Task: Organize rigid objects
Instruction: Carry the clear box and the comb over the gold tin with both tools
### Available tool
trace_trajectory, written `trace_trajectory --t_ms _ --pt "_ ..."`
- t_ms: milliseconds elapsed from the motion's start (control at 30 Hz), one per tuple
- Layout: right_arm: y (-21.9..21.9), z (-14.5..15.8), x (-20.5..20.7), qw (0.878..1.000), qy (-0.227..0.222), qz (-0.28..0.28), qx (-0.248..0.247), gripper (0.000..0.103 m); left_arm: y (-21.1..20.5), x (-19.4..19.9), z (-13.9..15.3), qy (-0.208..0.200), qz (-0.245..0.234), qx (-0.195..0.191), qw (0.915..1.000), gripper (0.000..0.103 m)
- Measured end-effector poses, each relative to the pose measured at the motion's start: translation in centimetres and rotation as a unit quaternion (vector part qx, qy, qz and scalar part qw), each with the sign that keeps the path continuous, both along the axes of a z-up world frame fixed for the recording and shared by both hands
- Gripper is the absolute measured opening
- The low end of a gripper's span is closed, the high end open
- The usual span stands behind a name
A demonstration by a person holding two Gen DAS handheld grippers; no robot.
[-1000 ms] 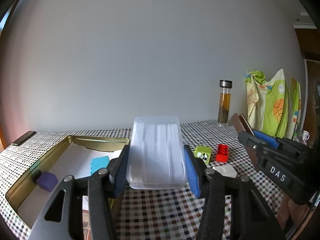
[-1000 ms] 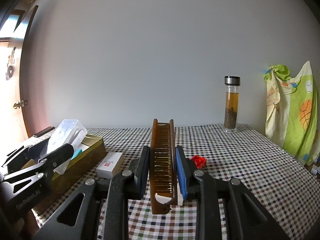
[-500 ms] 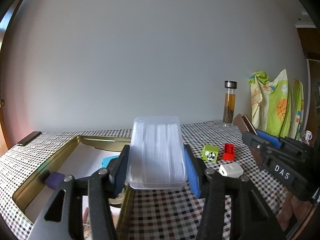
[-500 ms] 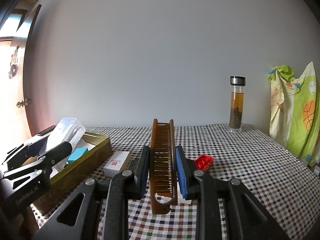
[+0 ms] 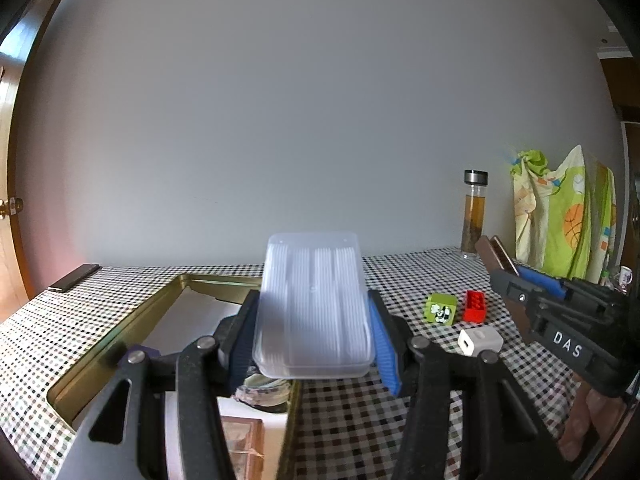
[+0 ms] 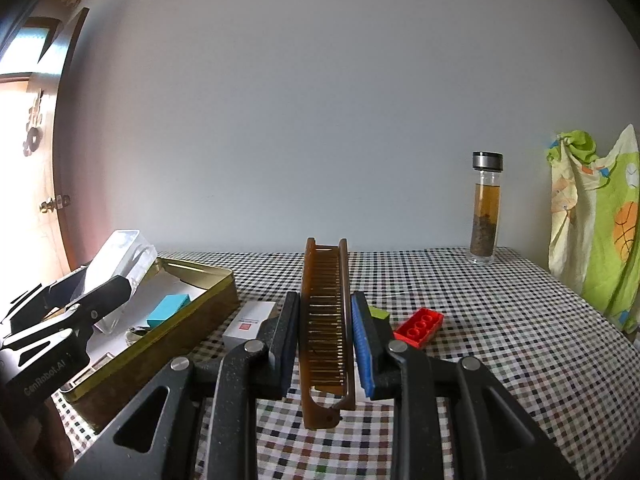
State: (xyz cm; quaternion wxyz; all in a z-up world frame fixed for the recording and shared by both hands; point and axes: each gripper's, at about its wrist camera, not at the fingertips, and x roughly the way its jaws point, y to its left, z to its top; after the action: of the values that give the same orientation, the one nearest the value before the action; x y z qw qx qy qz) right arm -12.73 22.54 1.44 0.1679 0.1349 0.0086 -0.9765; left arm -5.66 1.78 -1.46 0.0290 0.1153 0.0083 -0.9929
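Observation:
My left gripper (image 5: 312, 340) is shut on a clear ribbed plastic box (image 5: 314, 304) and holds it above the right rim of the gold tin tray (image 5: 120, 332). From the right wrist view the box (image 6: 120, 256) tilts over the tray (image 6: 192, 316). My right gripper (image 6: 326, 344) is shut on a brown comb (image 6: 326, 320), held above the checkered table. A teal block (image 6: 168, 308) lies in the tray. A red brick (image 5: 475, 306), a green block (image 5: 440, 309) and a white charger (image 5: 480, 340) lie on the table.
A white small carton (image 6: 250, 318) lies beside the tray. A glass bottle (image 6: 485, 208) stands at the back by the wall. A green patterned cloth (image 6: 596, 216) hangs at the right. A dark phone (image 5: 74, 277) lies at the far left table edge.
The left gripper has moved right and back with the box, from over the tray's middle toward its right rim. The right gripper has drifted slightly, still holding the comb.

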Motion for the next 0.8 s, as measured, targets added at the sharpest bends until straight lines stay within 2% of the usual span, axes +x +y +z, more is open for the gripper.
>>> trace_trajectory --t_ms 467,533,800 --pt "-5.0 -0.3 0.7 0.999 0.004 0.036 0.010 0.028 -2.4 0.6 0.1 0.004 0.026 0.007 0.9996 0.051" --pt "-5.3 -0.4 0.9 0.999 0.004 0.042 0.009 0.028 -2.9 0.6 0.1 0.004 0.028 0.017 0.9995 0.051" --pt "-6.2 -0.3 0.7 0.998 0.004 0.057 0.008 0.028 -3.6 0.4 0.1 -0.002 0.041 0.014 0.9990 0.051"
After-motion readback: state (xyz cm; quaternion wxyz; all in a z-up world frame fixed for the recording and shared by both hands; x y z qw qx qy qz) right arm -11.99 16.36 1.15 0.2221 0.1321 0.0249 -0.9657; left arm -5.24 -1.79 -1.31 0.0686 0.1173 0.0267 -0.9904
